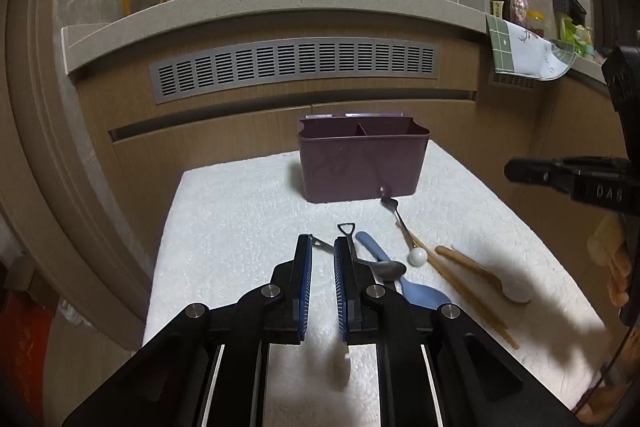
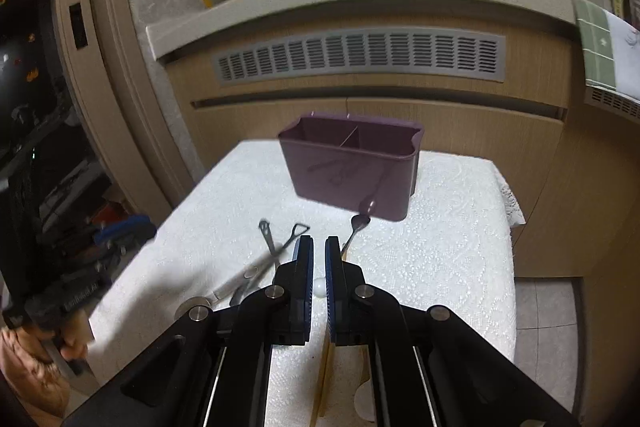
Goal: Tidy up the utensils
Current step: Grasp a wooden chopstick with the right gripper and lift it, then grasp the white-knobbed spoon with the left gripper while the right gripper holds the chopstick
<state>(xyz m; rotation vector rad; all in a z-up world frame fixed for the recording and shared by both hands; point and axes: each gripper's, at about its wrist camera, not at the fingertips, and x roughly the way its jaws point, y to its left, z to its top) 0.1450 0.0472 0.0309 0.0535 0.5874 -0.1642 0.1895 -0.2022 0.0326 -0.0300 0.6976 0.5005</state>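
Note:
A purple two-compartment caddy (image 1: 360,163) (image 2: 352,167) stands at the far side of the white cloth. My left gripper (image 1: 322,243) hovers over the cloth, shut on a blurred white utensil (image 1: 344,367) that hangs under its jaws. Ahead of it lie a black loop-handled utensil (image 1: 346,229), a metal spoon (image 1: 388,269), a blue spoon (image 1: 420,295), a ball-ended fork (image 1: 394,213), wooden chopsticks (image 1: 472,299) and a wooden-handled white spoon (image 1: 516,293). My right gripper (image 2: 319,243) is shut with nothing held, above the chopsticks (image 2: 324,367) and white ball (image 2: 320,287).
The cloth-covered table (image 1: 240,211) ends close behind the caddy, in front of wooden cabinet doors (image 1: 200,155) with a grey vent. A stone counter (image 1: 280,3) runs above. A person's hand (image 2: 48,347) shows at lower left. A tiled floor (image 2: 548,307) lies to the right.

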